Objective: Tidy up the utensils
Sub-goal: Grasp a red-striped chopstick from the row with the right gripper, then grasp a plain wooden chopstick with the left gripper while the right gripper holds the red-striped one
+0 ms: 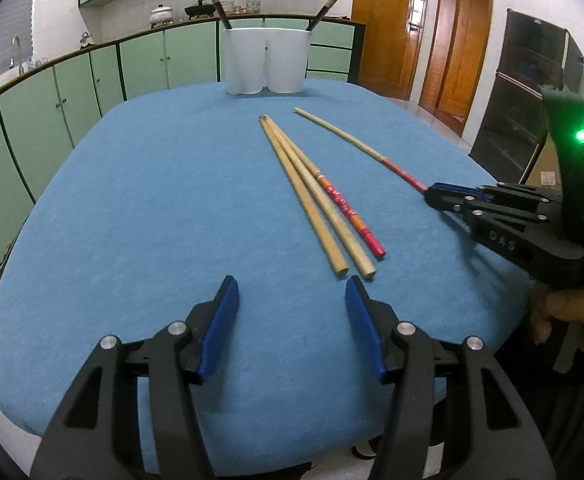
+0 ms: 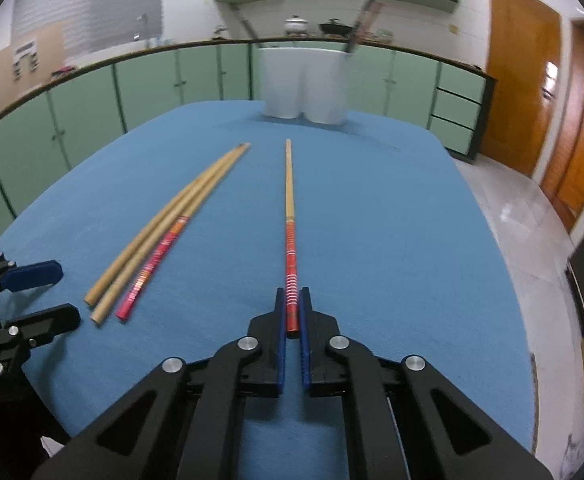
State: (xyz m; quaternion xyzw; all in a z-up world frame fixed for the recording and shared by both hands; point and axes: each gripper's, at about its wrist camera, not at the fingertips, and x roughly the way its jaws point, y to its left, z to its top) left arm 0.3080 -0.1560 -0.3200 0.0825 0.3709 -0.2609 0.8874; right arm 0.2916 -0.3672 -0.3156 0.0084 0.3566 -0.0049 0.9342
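Three chopsticks lie side by side on the blue tablecloth: two plain bamboo ones and one with a red patterned handle. A fourth chopstick with a red handle lies apart to their right. My right gripper is shut on its red end; from the left wrist view it shows at the right. My left gripper stands open just short of the near ends of the three, with nothing between its blue pads. A white two-cup holder at the far table edge holds dark chopsticks.
Green cabinets run along the left and back with pots on the counter. Wooden doors stand at the right. A dark glass-front unit is beside the table's right edge. A hand holds the right gripper's handle.
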